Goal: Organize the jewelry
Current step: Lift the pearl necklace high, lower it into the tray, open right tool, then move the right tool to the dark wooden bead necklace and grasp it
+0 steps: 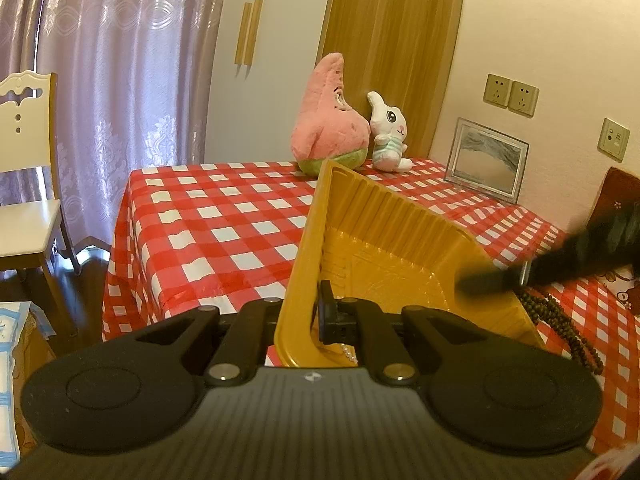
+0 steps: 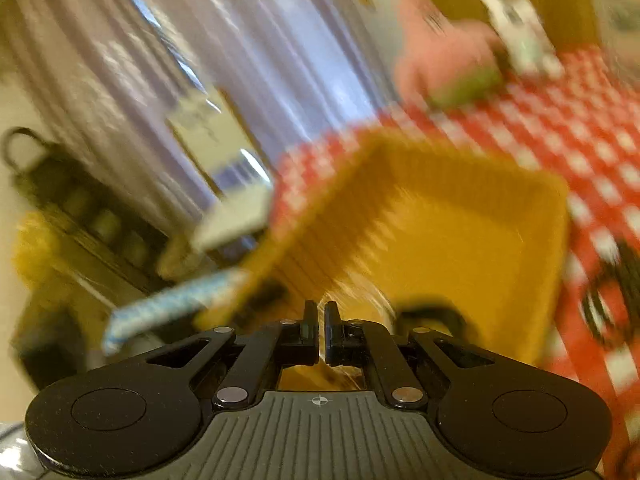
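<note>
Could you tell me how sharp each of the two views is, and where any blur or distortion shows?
Left wrist view: mostly sharp, with the yellow tray and checked tablecloth crisp; only the right gripper entering at the right is smeared; fisheye bends the curtains. Right wrist view: heavy motion blur over tray, cloth and plush toys; only its own closed fingers look sharp.

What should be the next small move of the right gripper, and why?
Probably slow it and settle its closed tips over the tray. The left gripper is clamped on the rim of the yellow tray and tilts it up. The right gripper is shut and looks empty, its view blurred. The dark bead necklace lies outside on the tablecloth.
</note>
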### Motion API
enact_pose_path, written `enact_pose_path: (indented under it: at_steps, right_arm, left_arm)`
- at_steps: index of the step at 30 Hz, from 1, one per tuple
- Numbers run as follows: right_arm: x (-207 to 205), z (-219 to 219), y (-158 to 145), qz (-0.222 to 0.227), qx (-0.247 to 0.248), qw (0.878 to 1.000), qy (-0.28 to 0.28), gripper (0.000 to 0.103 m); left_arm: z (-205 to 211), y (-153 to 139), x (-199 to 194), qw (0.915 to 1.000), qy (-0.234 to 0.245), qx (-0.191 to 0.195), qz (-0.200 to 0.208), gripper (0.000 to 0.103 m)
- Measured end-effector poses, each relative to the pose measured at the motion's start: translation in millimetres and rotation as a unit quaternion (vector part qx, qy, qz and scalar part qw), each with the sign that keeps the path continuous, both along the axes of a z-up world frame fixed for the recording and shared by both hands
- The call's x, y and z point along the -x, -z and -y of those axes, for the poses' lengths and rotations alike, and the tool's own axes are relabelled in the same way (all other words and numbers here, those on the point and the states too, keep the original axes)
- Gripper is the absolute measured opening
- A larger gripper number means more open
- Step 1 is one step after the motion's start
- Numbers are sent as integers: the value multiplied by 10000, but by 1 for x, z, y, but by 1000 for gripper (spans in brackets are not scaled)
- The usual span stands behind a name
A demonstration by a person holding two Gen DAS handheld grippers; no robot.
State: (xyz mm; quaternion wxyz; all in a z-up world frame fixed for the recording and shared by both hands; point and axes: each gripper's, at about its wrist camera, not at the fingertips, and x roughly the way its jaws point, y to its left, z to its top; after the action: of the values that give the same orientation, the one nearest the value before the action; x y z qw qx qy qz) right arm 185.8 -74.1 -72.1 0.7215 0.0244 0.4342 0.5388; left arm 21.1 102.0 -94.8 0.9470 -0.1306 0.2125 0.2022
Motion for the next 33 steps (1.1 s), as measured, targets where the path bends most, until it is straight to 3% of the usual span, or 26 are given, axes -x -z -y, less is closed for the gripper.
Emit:
enact_pose_path:
  at_steps: [2,4,5,6,23,33]
  right_arm:
    - [0,5,11,-4,275,9996,76,7]
    - [0,13,13,40,332,9993,153,22]
    - [1,18,13,37,327,9992,206,36]
    - [1,24,12,32,281,9993,263,41]
    - [-18,79,6,84,568,9915,1165,46]
    - [-37,118,20,54,891,9808,1734,46]
  left_arm:
    - [0,0,0,10000,-3,6,1,6]
    - [0,0,0,10000,-12,9,-5,6]
    - [0,0,-1,10000,-14,12,-6,6]
    - [0,0,0,10000,-12,10,-4,6]
    - [0,0,-1,10000,-24,11,-18,6]
    - [0,1,0,10000,-19,6,-19,6]
